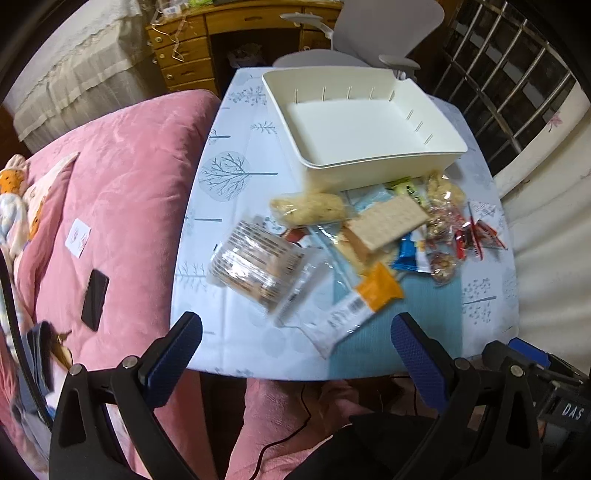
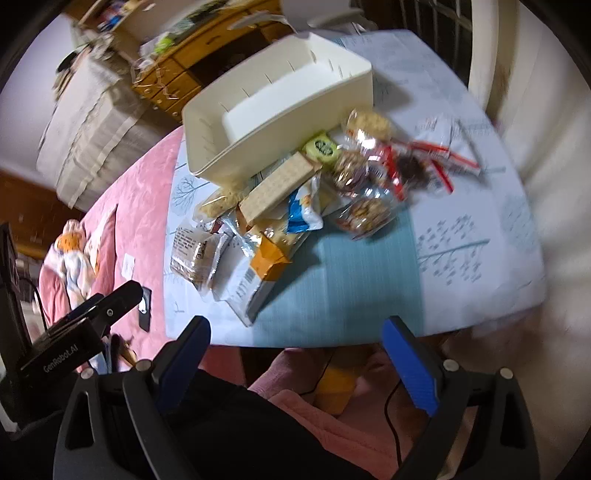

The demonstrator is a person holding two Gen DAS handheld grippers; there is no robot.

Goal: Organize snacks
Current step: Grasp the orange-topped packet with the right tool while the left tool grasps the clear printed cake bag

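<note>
Both the left gripper point(image 1: 295, 339) and the right gripper point(image 2: 297, 343) are held wide apart and unloaded. Ahead of their fingertips the snack pile point(image 1: 354, 236) is heaped, seemingly touching the white bin point(image 1: 362, 122) beyond, though blur obscures this.

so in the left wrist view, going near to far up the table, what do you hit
left gripper → orange and white packet → tan cracker pack → white bin → grey chair
</note>
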